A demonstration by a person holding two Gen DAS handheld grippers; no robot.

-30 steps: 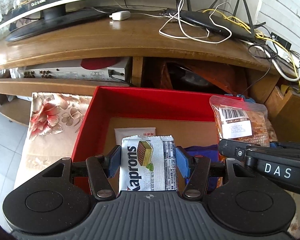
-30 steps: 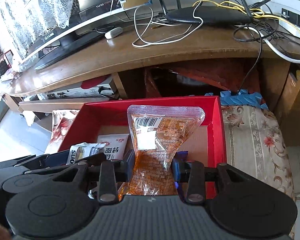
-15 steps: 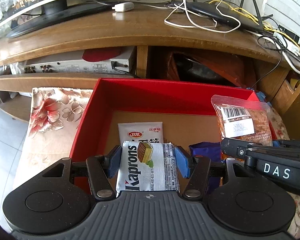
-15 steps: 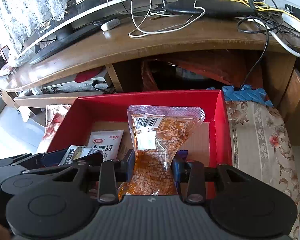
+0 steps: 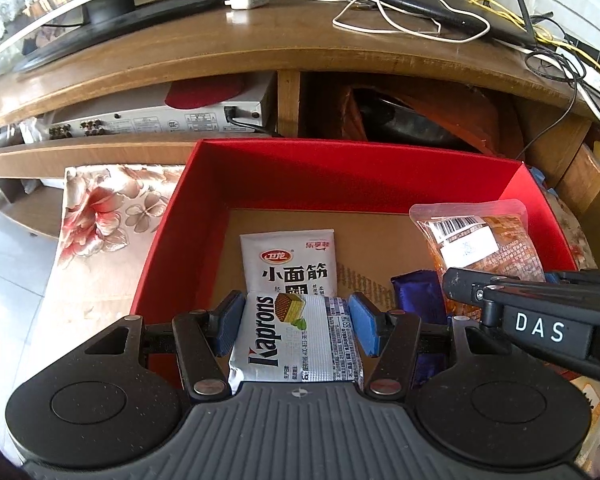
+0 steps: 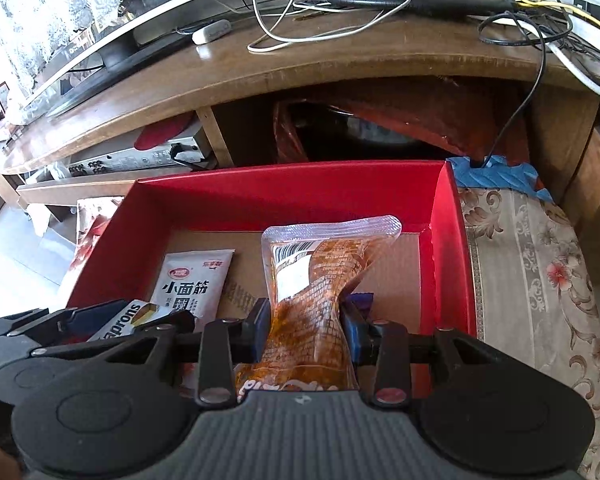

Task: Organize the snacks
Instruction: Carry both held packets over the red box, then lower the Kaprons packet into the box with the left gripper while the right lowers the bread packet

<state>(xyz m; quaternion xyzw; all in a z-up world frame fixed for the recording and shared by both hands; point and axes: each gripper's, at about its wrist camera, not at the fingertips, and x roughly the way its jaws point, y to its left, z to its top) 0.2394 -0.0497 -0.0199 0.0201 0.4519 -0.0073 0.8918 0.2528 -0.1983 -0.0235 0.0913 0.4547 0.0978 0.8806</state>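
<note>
Both grippers are loaded and poised over the near end of the red box, so the coming move looks like a release into it. The left gripper has its blue pads pressed against the two sides of the silver Kaprons wafer pack, which lies flat between the fingers with its printed name running along them, away from the camera; its far edge overlaps, in this view, the white snack packet already lying on the cardboard floor of the box. Whether the wafer pack touches that packet or hangs above it cannot be told. The right gripper pinches the clear orange snack pouch hard at its waist, so the pouch is squeezed narrow there and fans out beyond the fingers, its long axis pointing forward into the box with the barcode label twisted to the left. A purple wrapped snack sits on the box floor between the two grippers, just under the right one. The judgement is that free floor lies ahead and to the right of the white packet, nearer the right gripper, while the left needs only to let go where it stands
</note>
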